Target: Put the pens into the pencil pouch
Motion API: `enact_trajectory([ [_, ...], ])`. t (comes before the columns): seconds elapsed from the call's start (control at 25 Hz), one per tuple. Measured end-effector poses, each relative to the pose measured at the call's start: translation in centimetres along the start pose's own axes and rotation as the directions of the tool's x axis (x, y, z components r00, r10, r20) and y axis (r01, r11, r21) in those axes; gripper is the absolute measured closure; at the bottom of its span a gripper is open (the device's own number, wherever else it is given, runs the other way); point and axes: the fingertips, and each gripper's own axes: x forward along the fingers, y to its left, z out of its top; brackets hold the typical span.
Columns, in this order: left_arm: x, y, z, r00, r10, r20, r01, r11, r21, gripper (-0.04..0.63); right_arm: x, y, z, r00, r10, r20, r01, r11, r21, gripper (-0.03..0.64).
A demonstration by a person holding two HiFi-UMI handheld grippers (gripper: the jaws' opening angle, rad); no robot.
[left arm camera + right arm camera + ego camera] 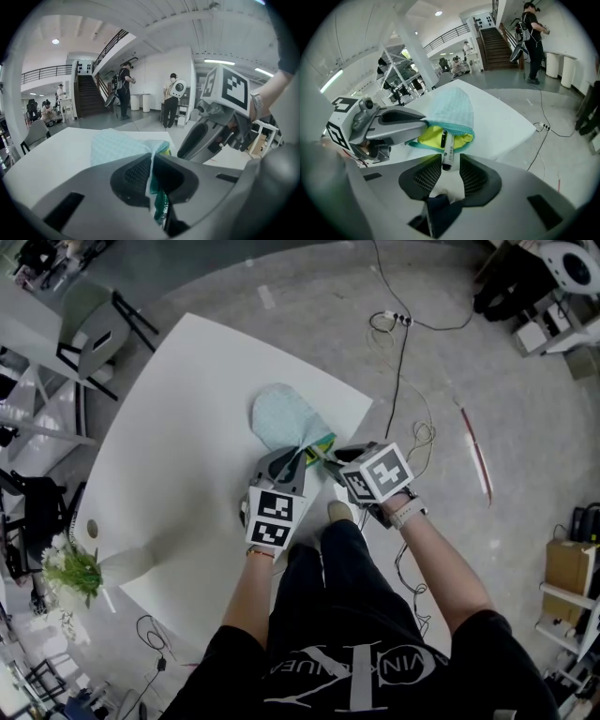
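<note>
Left tongs (152, 176) — closed tight on the pouch (117, 145). A fold of its teal rim is pinched between the pads and lifted, which holds the mouth open.

Right tongs (450, 166) — parted, not clamped on anything. The pen (447, 152) stands in the gap, with clear space between its barrel and one pad.

Pouch — pale checked cloth, teal zip edge, yellow lining. It lies on the white surface (187, 446) near the edge closest to me, closed end pointing away and mouth turned toward my two tongs. In the right gripper view the lining shows inside the opening.

Pen — white barrel with a dark band. Its front end is inside the pouch mouth against the yellow lining; its rear end is level with my right pads.

Both tongs meet at the mouth, left just beside right, tips nearly touching.

Flowers (70, 568) — at the surface's left corner, well apart from the pouch.

Chair (94, 334) — on the floor beyond the surface.

Cables (403, 352) — trailing across the grey floor, off to the right.
</note>
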Motion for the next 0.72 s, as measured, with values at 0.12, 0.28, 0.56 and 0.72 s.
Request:
enact_trajectory([
  [0.12,0.1,-0.1,0.2,1.000,0.001,0.000,-0.001,1.000,-0.005,0.569,0.2,0.1,-0.7,1.000,0.008,-0.022,-0.008,1.000,-0.004,0.497],
  [0.28,0.0,-0.2,0.2,1.000,0.000,-0.002,0.000,1.000,-0.002,0.569,0.5,0.5,-0.6,1.000,0.012,-0.022,-0.013,1.000,-0.016,0.537],
  [0.56,0.0,-0.5,0.6,1.000,-0.004,0.001,0.004,1.000,0.000,0.569,0.1,0.7,2.1,0.999,0.002,0.053,-0.001,1.000,-0.009,0.538],
  [0.72,-0.1,-0.4,0.6,1.000,-0.010,0.008,0.010,1.000,0.004,0.570,0.7,0.9,3.1,0.997,-0.020,0.079,0.021,1.000,-0.015,0.538],
])
